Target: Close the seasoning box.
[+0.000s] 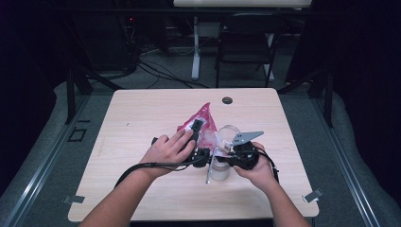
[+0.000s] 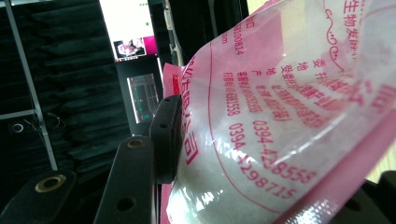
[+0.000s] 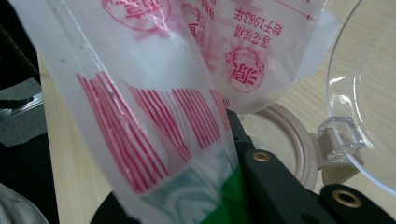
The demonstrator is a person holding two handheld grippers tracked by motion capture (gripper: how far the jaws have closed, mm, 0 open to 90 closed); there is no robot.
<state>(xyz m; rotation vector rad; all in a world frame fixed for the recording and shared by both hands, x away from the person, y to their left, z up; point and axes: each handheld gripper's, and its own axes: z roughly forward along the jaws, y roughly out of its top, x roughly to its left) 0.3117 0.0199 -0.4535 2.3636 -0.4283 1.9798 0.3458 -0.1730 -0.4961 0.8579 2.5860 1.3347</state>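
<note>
A pink and clear plastic bag with white powder inside is lifted over the middle of the wooden table. My left gripper is shut on the bag's full body, and one black pad presses its side. My right gripper is shut on the bag's flat striped edge, clamped low between the jaws. Just under the right gripper stands a clear jar. Its hinged clear lid is swung open, and the pale seal ring of the mouth shows.
A round cable hole sits near the table's far edge. A dark folding chair and a white desk leg stand beyond the table. Both forearms come in over the front edge, with a cable trailing from each gripper.
</note>
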